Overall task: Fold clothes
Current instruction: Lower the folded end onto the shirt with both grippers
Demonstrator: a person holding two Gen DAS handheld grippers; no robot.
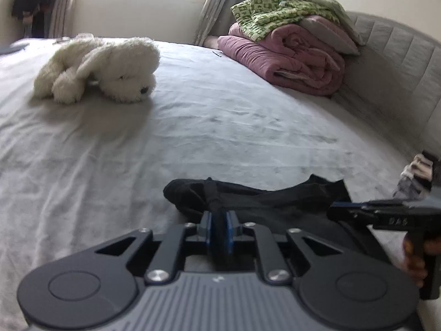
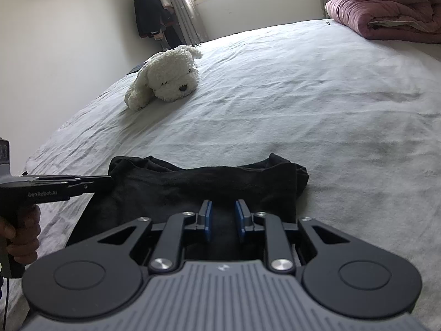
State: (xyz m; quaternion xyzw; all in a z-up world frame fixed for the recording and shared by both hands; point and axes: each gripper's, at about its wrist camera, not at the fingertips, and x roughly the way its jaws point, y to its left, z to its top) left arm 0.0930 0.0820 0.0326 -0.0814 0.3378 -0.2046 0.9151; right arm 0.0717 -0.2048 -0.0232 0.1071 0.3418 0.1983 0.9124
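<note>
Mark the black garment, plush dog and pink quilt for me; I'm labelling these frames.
black garment (image 2: pixel 193 184), right wrist view, on its crumpled middle.
plush dog (image 1: pixel 121 63), left wrist view, on its head.
pink quilt (image 1: pixel 297 58), left wrist view, on its rolled front.

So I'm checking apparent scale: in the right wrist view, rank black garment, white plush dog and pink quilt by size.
1. black garment, though nearness to the camera inflates it.
2. pink quilt, cut by the frame, so unsure.
3. white plush dog.

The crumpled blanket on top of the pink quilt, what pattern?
Green-and-cream print blanket, best in left wrist view.
</note>
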